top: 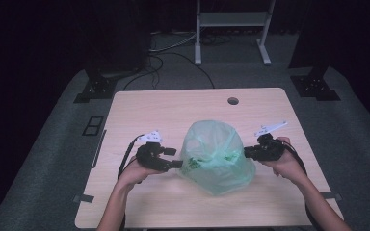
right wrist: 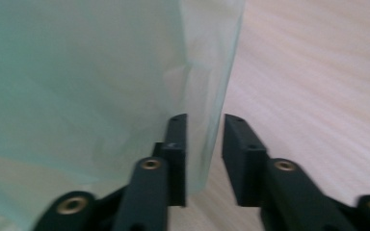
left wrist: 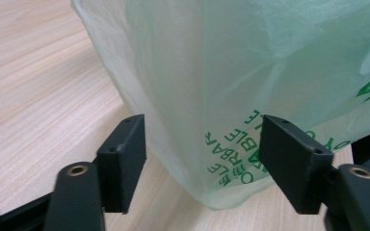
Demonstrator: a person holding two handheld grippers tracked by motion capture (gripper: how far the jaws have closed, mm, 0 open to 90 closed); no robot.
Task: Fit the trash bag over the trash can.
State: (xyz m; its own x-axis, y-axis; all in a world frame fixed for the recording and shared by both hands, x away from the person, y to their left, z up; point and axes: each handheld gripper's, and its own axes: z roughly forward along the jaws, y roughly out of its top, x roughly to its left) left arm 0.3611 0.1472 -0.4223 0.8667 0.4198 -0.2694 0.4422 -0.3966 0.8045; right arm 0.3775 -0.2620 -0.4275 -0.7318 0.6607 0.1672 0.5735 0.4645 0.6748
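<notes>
Table and the room around it

A pale wooden table [top: 139, 110] stands on a grey carpeted floor [top: 53, 144]; near its far edge sits a round cable hole [top: 232, 101]; beyond the table a white metal stand [top: 232, 29] rises on two legs; black cables [top: 173, 57] trail across the floor toward a dark stand base [top: 95, 89] at the far left; a second dark base [top: 315, 86] sits at the far right; a black floor socket [top: 92, 126] lies left of the table.
</notes>
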